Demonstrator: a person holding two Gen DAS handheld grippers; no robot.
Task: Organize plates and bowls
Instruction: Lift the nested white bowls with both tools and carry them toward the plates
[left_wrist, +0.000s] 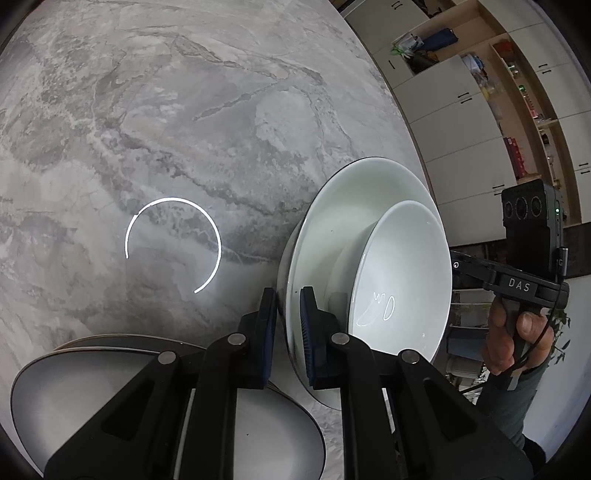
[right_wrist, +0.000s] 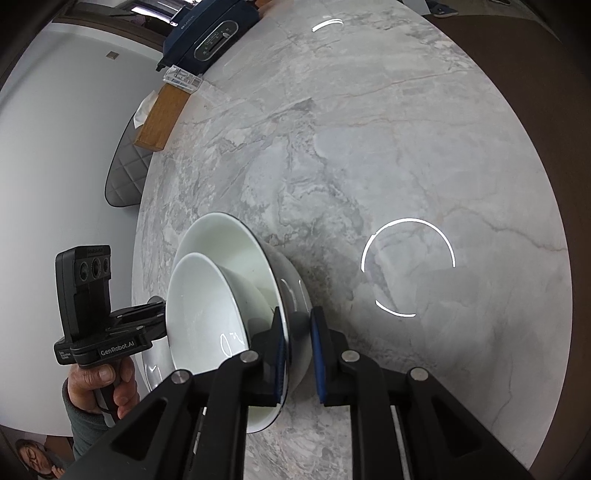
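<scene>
A large white bowl (left_wrist: 340, 221) with a smaller white bowl (left_wrist: 402, 266) nested inside it is held between both grippers above the marble table (left_wrist: 184, 129). My left gripper (left_wrist: 288, 328) straddles the large bowl's rim on one side, its fingers close around the rim. My right gripper (right_wrist: 297, 354) straddles the opposite rim of the large bowl (right_wrist: 221, 240); the small bowl (right_wrist: 199, 306) sits inside. A stack of grey plates (left_wrist: 74, 384) lies on the table below my left gripper.
A dark appliance (right_wrist: 210, 33), a clear plastic holder (right_wrist: 183, 77) and a wooden tissue box (right_wrist: 162, 114) stand along the table's far edge. Cabinets and shelves (left_wrist: 461, 110) stand beyond the table.
</scene>
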